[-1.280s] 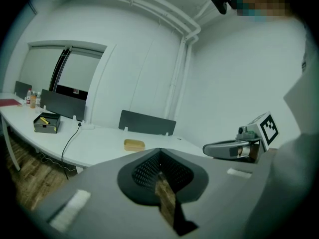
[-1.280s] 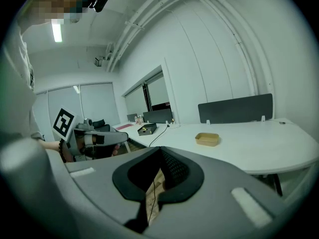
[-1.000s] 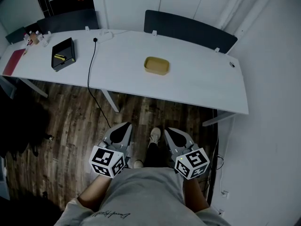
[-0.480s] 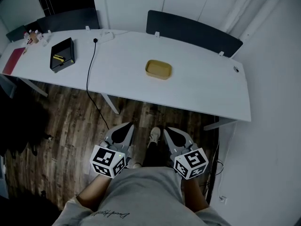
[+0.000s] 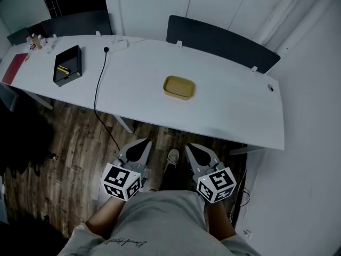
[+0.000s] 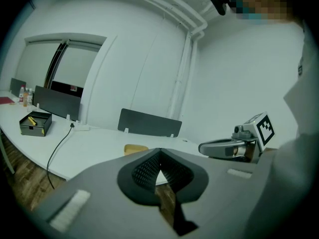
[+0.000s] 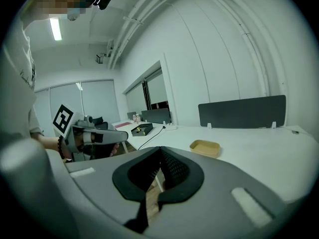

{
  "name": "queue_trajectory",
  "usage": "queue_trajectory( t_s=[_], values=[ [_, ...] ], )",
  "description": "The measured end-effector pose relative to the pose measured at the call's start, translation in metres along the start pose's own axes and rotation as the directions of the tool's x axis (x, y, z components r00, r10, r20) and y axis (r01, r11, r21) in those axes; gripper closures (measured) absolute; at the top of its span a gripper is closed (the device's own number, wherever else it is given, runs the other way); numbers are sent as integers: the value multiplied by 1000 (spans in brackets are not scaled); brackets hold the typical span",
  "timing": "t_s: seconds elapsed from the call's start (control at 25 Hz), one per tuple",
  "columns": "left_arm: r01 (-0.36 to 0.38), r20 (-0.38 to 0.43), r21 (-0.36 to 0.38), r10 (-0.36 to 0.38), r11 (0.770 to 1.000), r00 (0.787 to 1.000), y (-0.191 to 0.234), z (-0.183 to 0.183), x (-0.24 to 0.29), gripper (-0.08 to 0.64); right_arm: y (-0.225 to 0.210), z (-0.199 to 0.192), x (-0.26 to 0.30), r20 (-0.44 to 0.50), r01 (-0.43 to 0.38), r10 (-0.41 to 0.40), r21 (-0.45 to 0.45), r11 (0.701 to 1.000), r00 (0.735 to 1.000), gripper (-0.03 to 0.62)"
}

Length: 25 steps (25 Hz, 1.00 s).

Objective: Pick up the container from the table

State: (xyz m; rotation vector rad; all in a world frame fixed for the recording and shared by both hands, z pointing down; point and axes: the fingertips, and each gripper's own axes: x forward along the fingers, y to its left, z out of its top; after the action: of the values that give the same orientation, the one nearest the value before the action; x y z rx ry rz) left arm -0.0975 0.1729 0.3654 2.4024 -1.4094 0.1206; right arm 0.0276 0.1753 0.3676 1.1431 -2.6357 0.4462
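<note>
head view: left tongs [image 5: 139, 143] and right tongs [image 5: 193, 147] held low and near, close to the body, side by side over the wooden floor [image 5: 69, 137], each pinched to a point with nothing gripped; marker cubes at their near ends. beyond them, a long white worktop [image 5: 229, 103] across the frame, well apart from both tongs. yellow container [image 5: 178, 87] lying flat on it, about mid-length, open side up, alone on bare surface. far to the left on the same worktop, a black box [image 5: 66, 65] with something yellow inside, and a black cable [image 5: 98, 84] running off the near edge down to the floor. dark divider panel [image 5: 221, 39] along the far edge. left gripper view: left tongs [image 6: 159, 152] closed tip to tip, only a small gap lower down between the ribbed pads, holding nothing; container [image 6: 135, 148] just visible past the upper edge of the tongs, on the worktop [image 6: 94, 148]; black box [image 6: 36, 123] off to the far left; right tongs [image 6: 227, 147] level at the right. right gripper view: right tongs [image 7: 160, 151] likewise shut at the tips and empty; container [image 7: 205, 147] ahead and a little right on the worktop [image 7: 264, 156], well clear of the tips; black box [image 7: 143, 129] farther off to the left; left tongs [image 7: 107, 136] at the left.
</note>
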Motion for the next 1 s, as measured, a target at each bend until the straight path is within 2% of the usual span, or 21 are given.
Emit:
queue_trajectory(
  t_s=[0.64,1.0],
  values=[
    [6,-32,-9,-7,1000,999,12,28,98,560,-90,32,41,-27,4,-3,40,999,1000,577],
    [-17,-27,-14,17,1000,999,22,53,150,560,-138,57,70,-36,-31,33,35,999,999,578]
  ],
)
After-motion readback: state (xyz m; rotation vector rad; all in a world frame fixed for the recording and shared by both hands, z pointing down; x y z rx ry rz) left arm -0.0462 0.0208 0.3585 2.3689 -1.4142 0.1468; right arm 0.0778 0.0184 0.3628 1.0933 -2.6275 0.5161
